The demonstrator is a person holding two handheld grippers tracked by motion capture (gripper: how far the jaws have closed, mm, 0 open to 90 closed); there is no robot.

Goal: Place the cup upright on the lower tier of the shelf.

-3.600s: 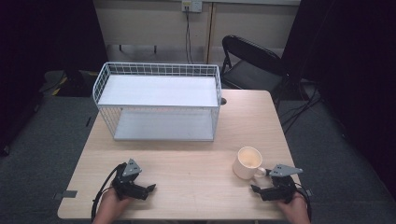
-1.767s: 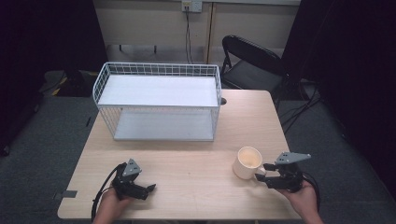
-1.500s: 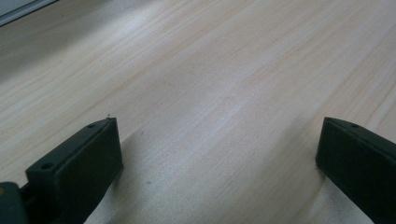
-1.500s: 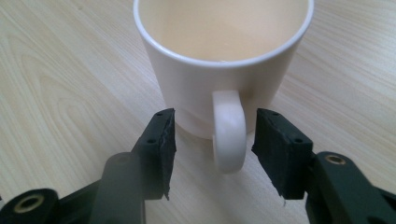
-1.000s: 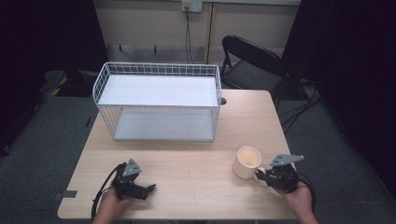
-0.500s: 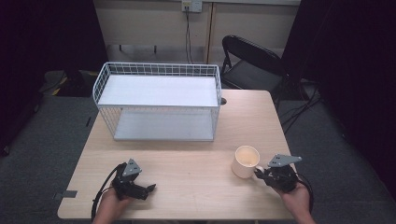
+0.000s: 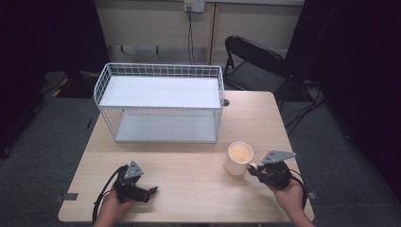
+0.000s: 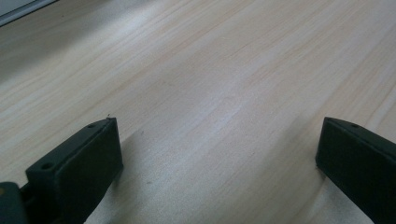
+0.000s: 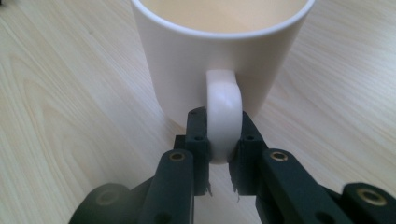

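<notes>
With the right gripper (image 9: 223, 140) clamped on the handle of the cream ceramic mug (image 7: 239, 158) at lower right of the table, grasping looks done and carrying remains; the left gripper (image 7: 142, 191) rests spread apart.

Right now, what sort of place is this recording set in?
Probably a lab or office room set up for recording: a bare wooden table holding a white wire rack and one mug, a folding chair, dark surroundings.
</notes>
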